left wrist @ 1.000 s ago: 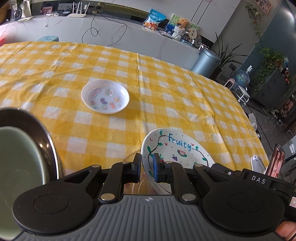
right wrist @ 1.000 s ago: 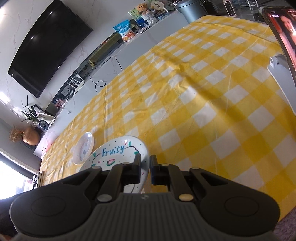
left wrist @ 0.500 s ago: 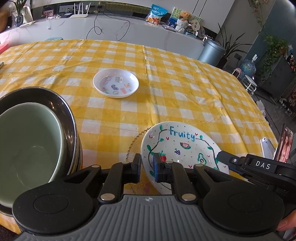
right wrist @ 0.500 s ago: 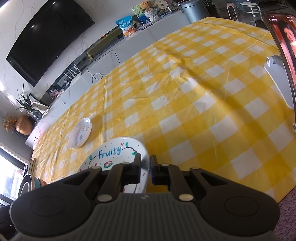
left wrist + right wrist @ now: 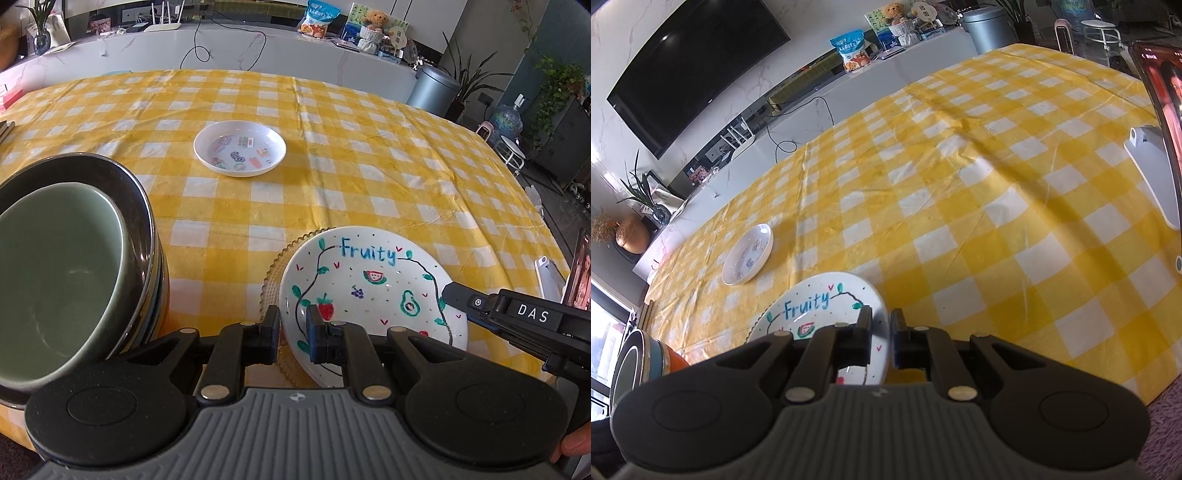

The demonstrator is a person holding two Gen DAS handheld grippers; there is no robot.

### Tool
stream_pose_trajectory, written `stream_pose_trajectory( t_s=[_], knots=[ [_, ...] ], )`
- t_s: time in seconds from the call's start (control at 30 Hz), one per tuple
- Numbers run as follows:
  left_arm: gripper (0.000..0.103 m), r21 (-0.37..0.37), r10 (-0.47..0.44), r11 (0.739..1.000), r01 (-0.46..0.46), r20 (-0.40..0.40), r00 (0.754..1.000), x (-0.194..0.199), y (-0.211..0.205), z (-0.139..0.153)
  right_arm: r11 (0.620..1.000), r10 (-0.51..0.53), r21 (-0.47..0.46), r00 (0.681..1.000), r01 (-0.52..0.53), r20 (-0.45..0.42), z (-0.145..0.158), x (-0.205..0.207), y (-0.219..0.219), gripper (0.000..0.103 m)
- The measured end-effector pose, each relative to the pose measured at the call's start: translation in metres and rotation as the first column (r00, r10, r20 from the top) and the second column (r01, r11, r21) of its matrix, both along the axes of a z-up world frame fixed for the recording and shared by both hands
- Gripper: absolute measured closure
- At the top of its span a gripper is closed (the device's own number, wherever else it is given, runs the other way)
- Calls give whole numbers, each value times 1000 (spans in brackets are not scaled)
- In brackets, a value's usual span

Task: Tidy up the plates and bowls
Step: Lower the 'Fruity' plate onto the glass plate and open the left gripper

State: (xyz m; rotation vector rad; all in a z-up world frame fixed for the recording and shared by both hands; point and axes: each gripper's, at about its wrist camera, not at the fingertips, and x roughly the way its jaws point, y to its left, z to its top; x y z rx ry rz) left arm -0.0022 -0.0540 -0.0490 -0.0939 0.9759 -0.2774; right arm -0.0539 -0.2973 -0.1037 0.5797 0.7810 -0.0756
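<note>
Both grippers — left gripper, right gripper — pinch Fruity plate rims.

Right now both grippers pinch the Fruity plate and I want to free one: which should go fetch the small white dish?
Left. The small white dish lies straight ahead of the left hand-held gripper, across bare cloth. From the right hand-held gripper it sits far left, beyond the Fruity plate.

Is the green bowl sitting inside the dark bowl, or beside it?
Inside. The green bowl is nested in the dark bowl, whose rim shows around its far side. Both look empty.
</note>
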Motion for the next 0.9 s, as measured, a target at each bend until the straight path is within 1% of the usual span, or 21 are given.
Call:
stream_pose_trajectory(
  t_s=[0.27, 0.43, 0.5, 0.57, 0.6, 0.63, 0.67, 0.7, 0.8, 0.9],
  knots=[
    [86, 28, -19, 999, 19, 10, 1000, -1, -5, 1, 1000, -7, -13, 1000, 7, 0, -1, 0, 3, 94],
    [86, 54, -35, 998, 34, 22, 999, -2, -8, 1, 1000, -8, -18, 1000, 8, 2, -2, 0, 4, 94],
    [85, 75, -44, 996, 42, 29, 999, -3, -10, 2, 1000, -9, -16, 1000, 9, 2, -2, 0, 3, 94],
    [76, 88, -53, 995, 50, 33, 998, -6, -12, 3, 1000, -8, -18, 1000, 8, 1, -2, 0, 4, 94],
    [65, 88, -54, 995, 51, 35, 998, -8, -12, 4, 1000, -8, -20, 1000, 8, 1, -2, 0, 4, 94],
    [50, 91, -55, 995, 51, 42, 998, -10, -14, 5, 1000, -8, -25, 1000, 8, 1, -2, 1, 4, 94],
    [43, 102, -54, 994, 49, 53, 997, -14, -15, 6, 999, -8, -33, 1000, 8, -1, -1, 1, 5, 93],
    [39, 110, -54, 993, 47, 65, 996, -16, -16, 6, 999, -7, -43, 1000, 7, -2, -1, 1, 6, 93],
    [39, 125, -44, 992, 35, 71, 996, -19, -16, 5, 997, 0, -76, 1000, -1, -6, 1, 2, 11, 93],
    [40, 97, -29, 995, 24, 49, 998, -18, -13, 2, 995, 11, -99, 1000, -12, -9, 1, 2, 15, 93]
  ],
)
